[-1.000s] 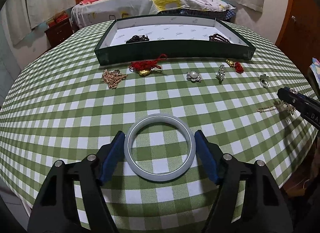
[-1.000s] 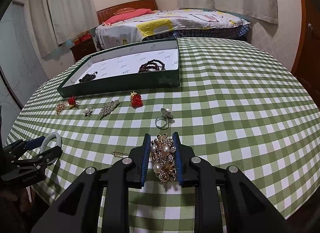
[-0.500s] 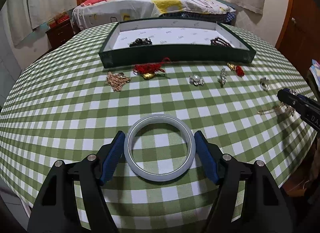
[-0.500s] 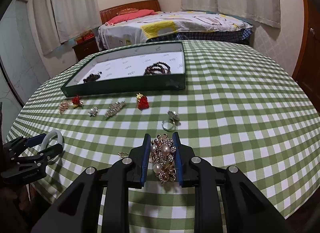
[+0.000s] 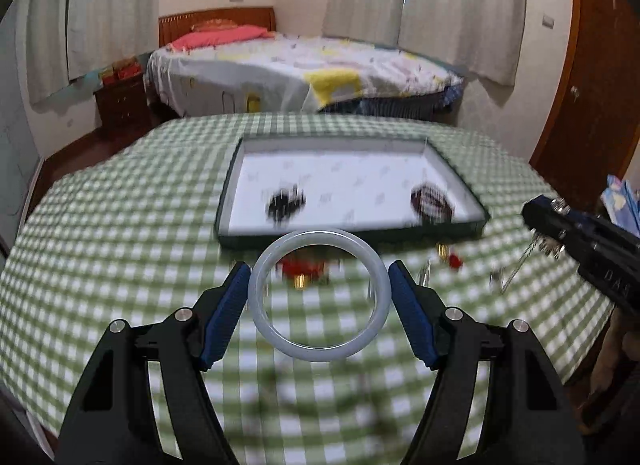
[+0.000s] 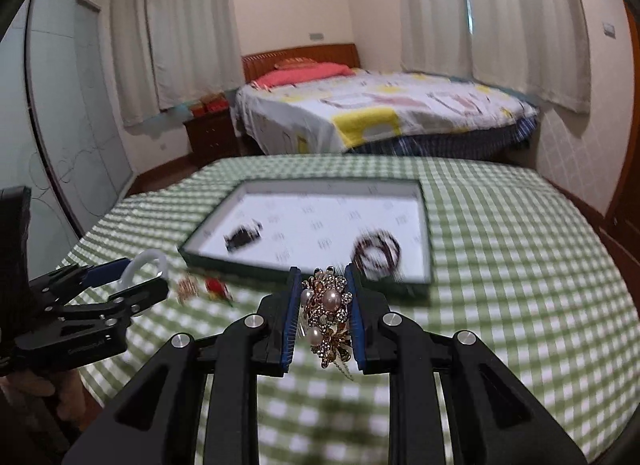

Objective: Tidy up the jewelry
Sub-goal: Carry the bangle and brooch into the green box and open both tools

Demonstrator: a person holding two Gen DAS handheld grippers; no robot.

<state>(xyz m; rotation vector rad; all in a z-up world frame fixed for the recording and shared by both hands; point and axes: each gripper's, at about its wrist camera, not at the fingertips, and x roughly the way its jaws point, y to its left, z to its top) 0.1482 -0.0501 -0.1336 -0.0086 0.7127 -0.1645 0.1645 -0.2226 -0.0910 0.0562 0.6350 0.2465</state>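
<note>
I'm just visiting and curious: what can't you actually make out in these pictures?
- Left wrist view: small pieces behind the bangle are motion-blurred.
- Both views: two dark items in the tray are smeared.
- Right wrist view: brooch chain is hidden behind the fingers.

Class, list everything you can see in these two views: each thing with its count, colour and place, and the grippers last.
bangle: one, pale grey-white, held above the table.
brooch: one, gold with pearls, held above the table.
tray: one, dark green, white lining, on the tablecloth.
bead pieces: two, dark, in the tray.
tablecloth: one, green-white check.
bed: one, behind the table.
left gripper: shut on bangle.
right gripper: shut on brooch.
</note>
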